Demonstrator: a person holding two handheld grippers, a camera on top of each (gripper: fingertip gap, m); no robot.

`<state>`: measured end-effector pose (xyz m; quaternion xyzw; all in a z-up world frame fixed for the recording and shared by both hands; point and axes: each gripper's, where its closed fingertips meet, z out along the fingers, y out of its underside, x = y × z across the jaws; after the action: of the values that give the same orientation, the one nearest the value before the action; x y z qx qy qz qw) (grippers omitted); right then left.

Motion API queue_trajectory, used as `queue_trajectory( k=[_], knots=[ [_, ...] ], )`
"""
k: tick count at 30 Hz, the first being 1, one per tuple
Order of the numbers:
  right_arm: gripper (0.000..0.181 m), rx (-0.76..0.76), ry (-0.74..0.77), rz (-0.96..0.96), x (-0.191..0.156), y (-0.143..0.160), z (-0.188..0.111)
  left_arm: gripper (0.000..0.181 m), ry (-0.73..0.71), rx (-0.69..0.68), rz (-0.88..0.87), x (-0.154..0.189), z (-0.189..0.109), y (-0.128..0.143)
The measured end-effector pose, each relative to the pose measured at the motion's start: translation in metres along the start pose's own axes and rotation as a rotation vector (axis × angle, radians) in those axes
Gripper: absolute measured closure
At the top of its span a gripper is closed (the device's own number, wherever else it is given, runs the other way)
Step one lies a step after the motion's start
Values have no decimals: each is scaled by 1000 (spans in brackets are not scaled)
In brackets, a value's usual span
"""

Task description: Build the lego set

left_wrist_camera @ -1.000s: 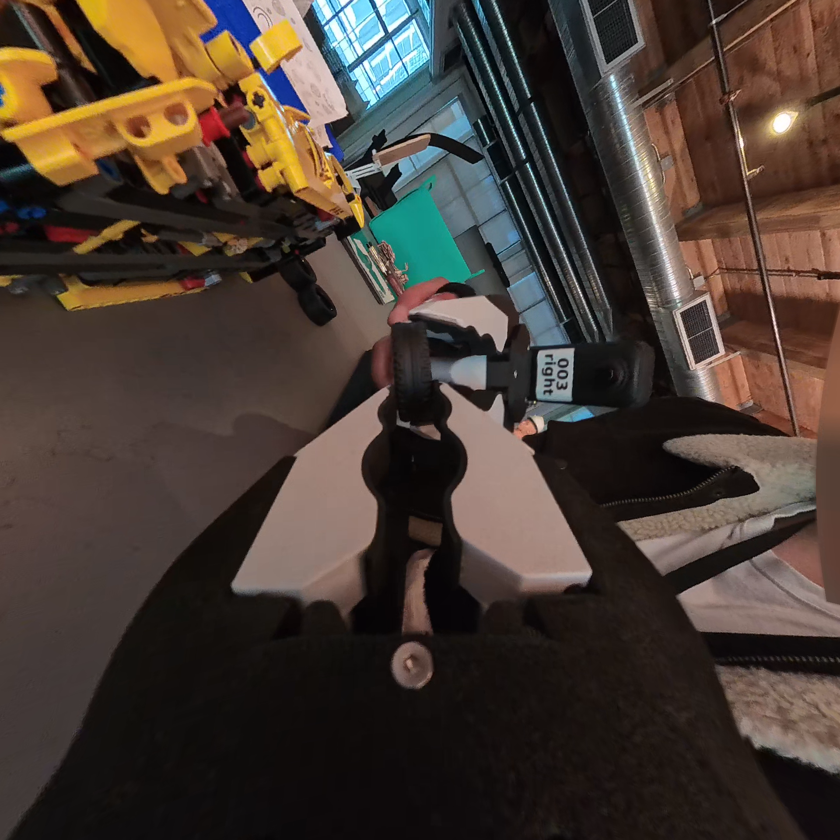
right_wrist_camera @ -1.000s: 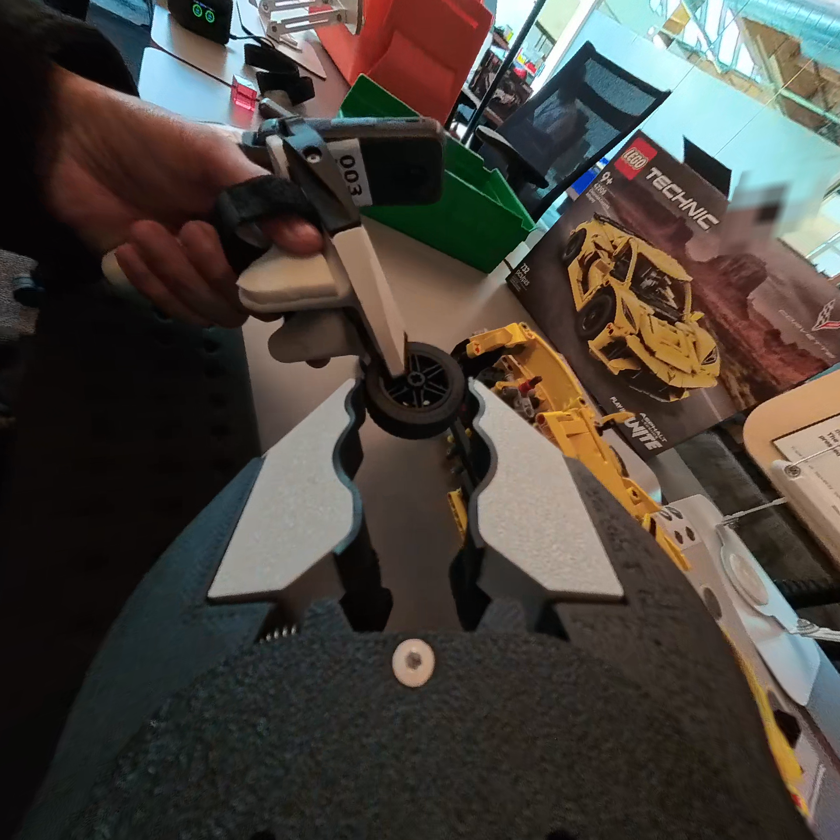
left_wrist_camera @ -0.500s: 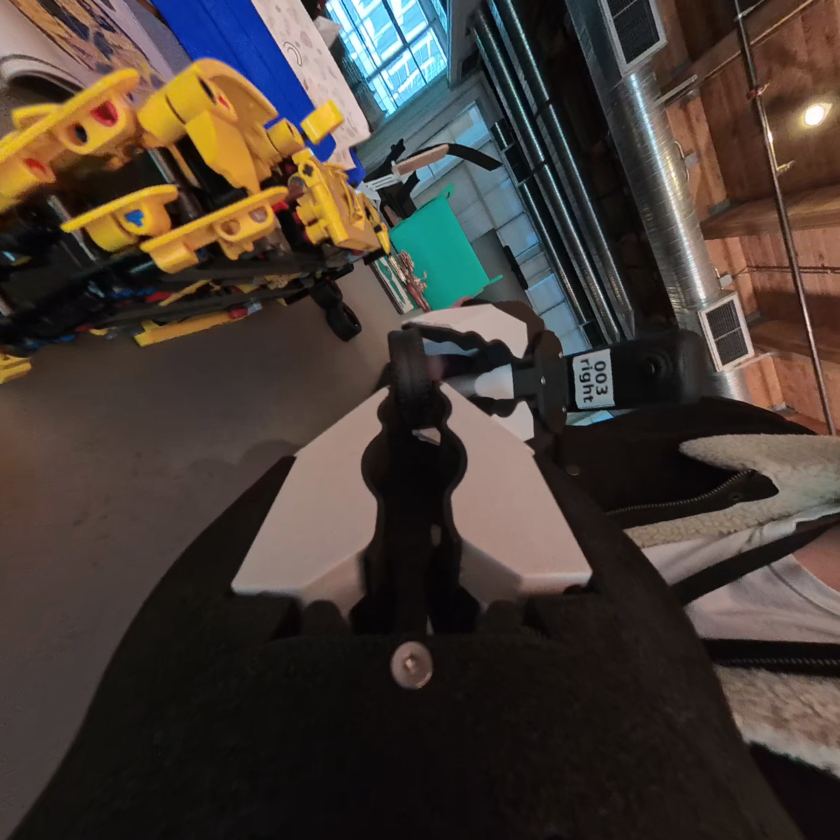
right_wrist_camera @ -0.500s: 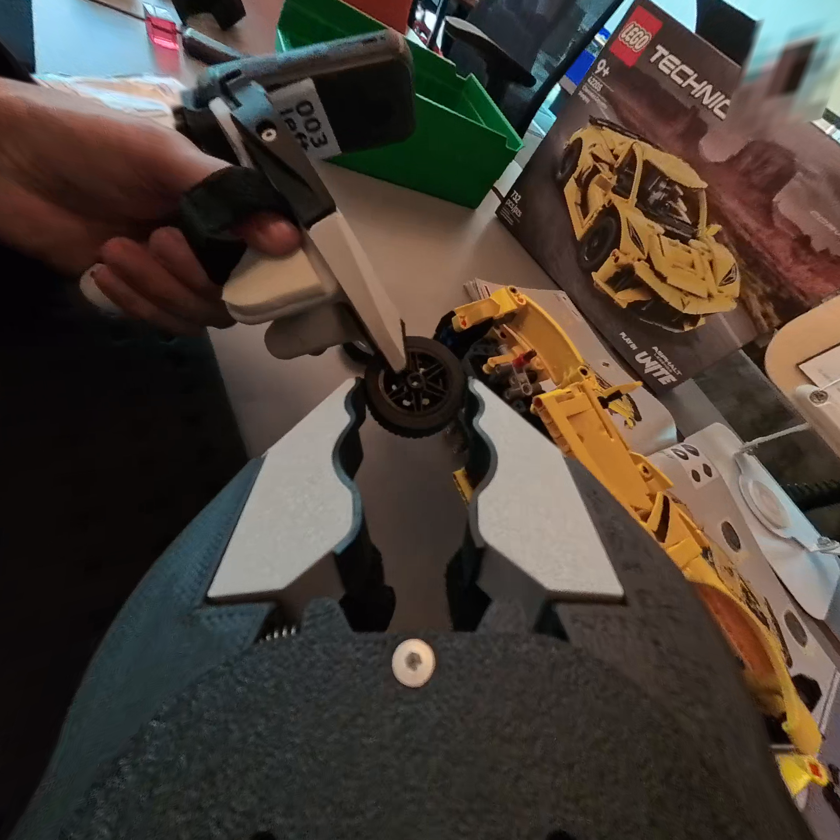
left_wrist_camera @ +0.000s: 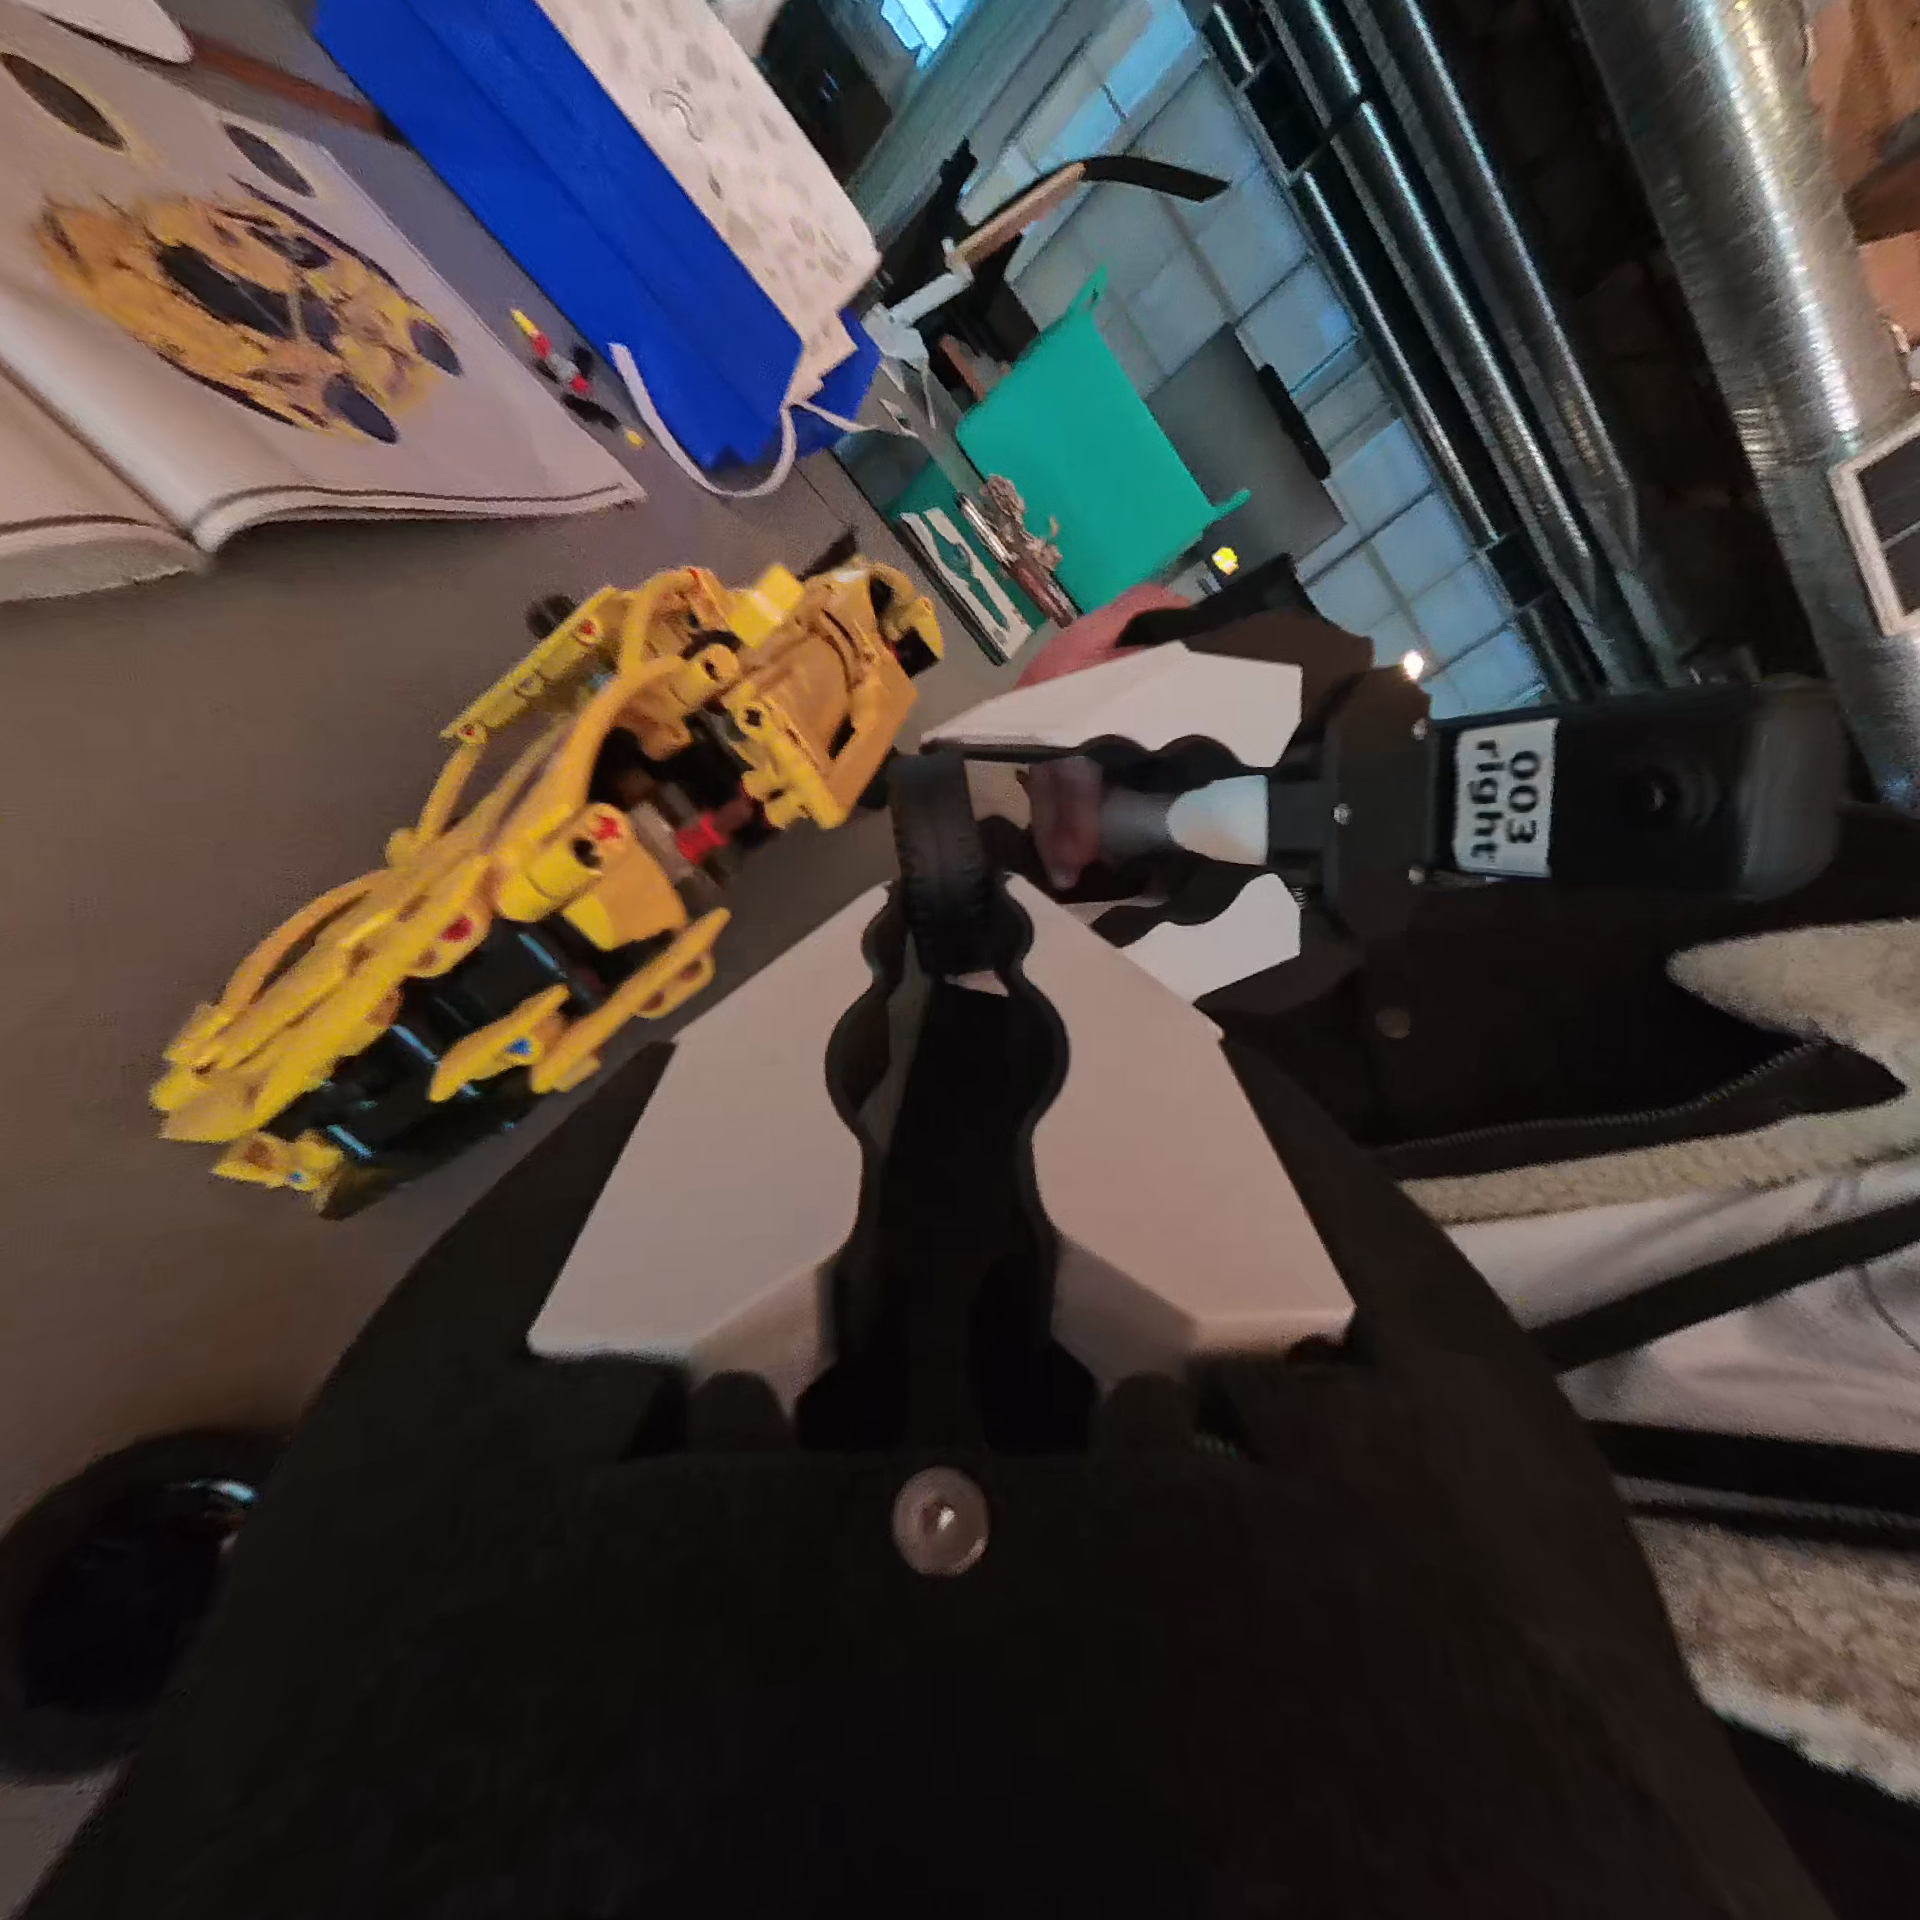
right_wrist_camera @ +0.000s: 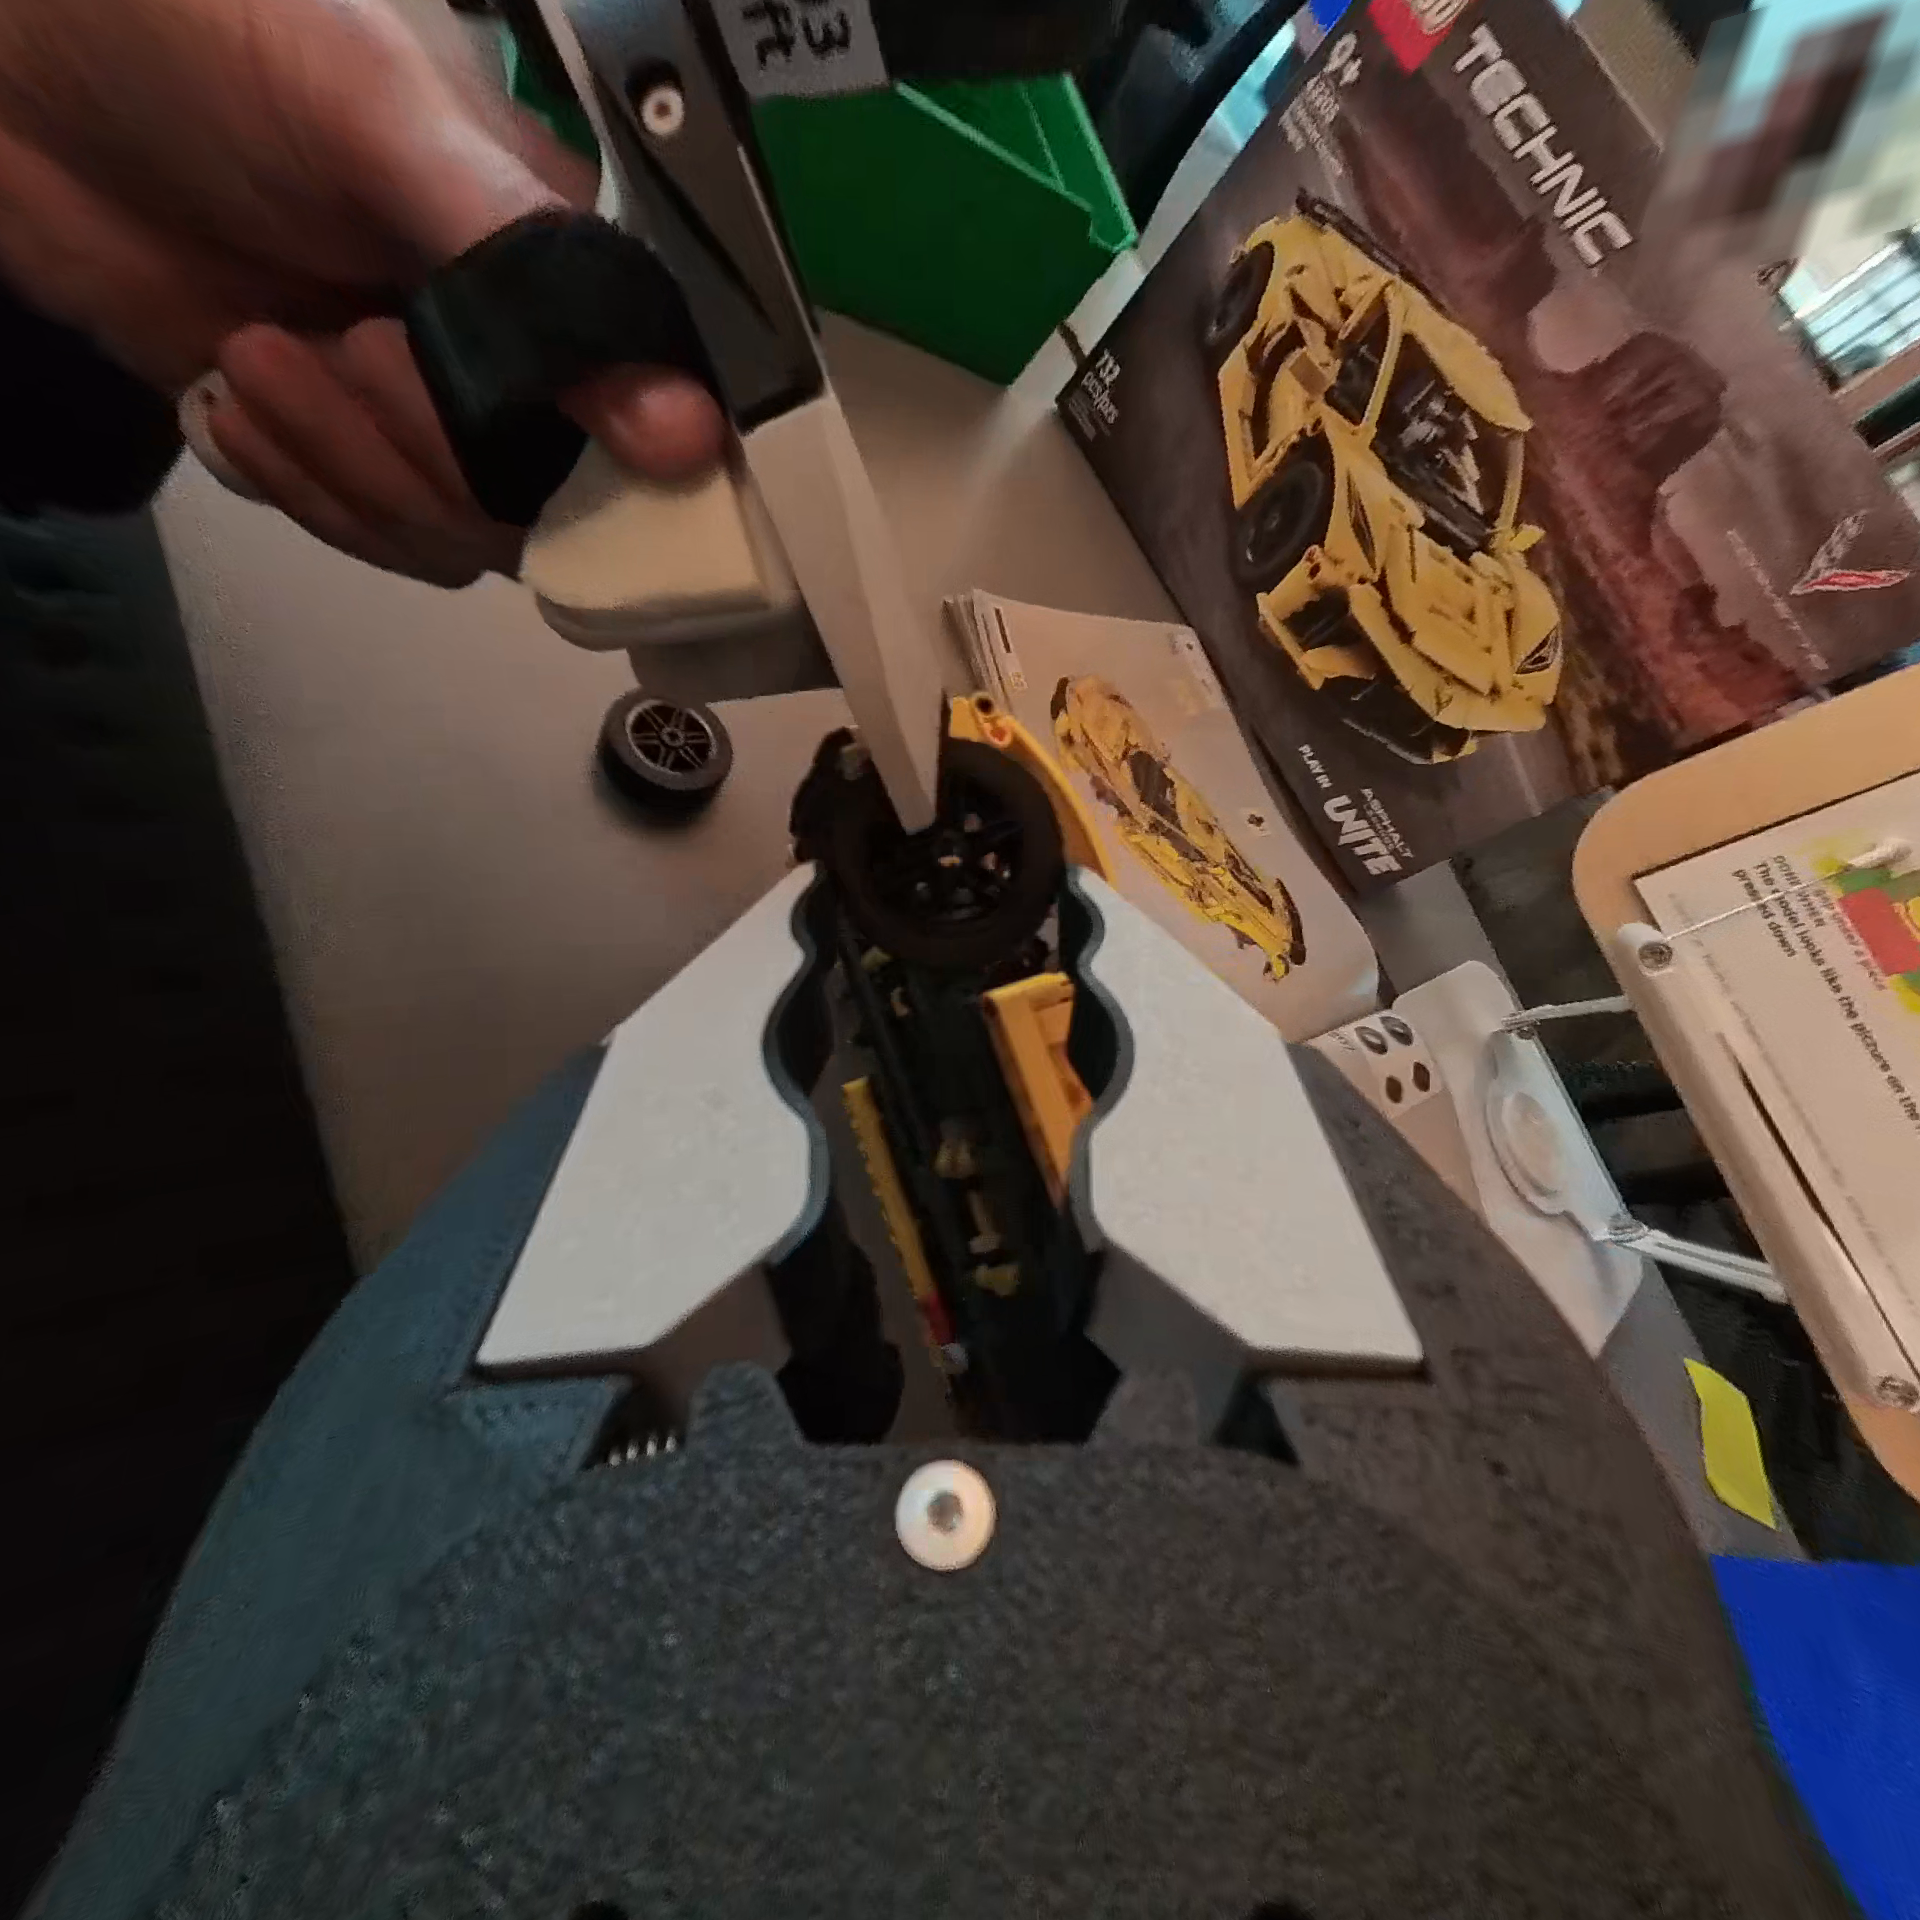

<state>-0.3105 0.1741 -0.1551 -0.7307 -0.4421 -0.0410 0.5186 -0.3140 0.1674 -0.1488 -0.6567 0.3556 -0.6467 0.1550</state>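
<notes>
Left jaws are clenched on a black wheel (left_wrist_camera: 940, 883), pinched edge-on at the very tips of the left gripper (left_wrist_camera: 945, 940). Right jaws are spread apart, nothing gripped; right gripper (right_wrist_camera: 940, 914) sits with its tips on either side of that same wheel (right_wrist_camera: 951, 868), and whether they touch the tyre I can't tell (blur).

From the right wrist view: left tool comes in from upper left, held by a hand (right_wrist_camera: 312, 301) with a black strap over one finger. Its white fingers (right_wrist_camera: 883, 665) run down to the wheel hub.

Yellow car model (left_wrist_camera: 561, 883) is on the grey counter (left_wrist_camera: 208, 727), just beside the held wheel in the left view. In the right view part of its chassis (right_wrist_camera: 956, 1143) shows through the gap between the right jaws, directly behind the wheel, with a yellow arch curving around the tyre's upper right. Can't tell if the wheel is seated on an axle.

Second loose wheel (right_wrist_camera: 667, 740) lies on the counter, left of the held one and apart from it.

Open instruction booklet (right_wrist_camera: 1164, 790) lies flat beyond the model. Set box (right_wrist_camera: 1455, 447) stands upright behind it, green bin (right_wrist_camera: 935, 249) to its left. Blue box (left_wrist_camera: 582, 218) at the far side in the left view.
</notes>
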Motion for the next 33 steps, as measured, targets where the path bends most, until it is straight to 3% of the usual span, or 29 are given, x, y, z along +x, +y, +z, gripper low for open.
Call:
queue_trajectory(
  k=[9, 16, 20, 24, 26, 30, 33],
  knots=[
    [139, -46, -138, -116, 10, 7, 20, 165, -115, 141, -47, -21, -4, -9],
    [139, -54, -289, -220, 17, 9, 13, 166, -171, 322, -147, -19, 3, -12],
    [144, 44, -290, -132, 49, 2, 0, 166, -187, 479, -268, -25, -6, -15],
    [128, 165, -425, 102, 48, -2, -3, 166, -189, 542, -348, -33, -4, -11],
    [131, 221, -411, 65, 37, -3, -2, 166, -187, 557, -376, -32, -1, -8],
    [143, 183, -321, -89, 25, 4, 6, 167, -223, 586, -380, -32, 0, -8],
    [137, 139, -315, -123, 19, 12, 14, 166, -210, 600, -401, -32, 4, -8]
  ],
)
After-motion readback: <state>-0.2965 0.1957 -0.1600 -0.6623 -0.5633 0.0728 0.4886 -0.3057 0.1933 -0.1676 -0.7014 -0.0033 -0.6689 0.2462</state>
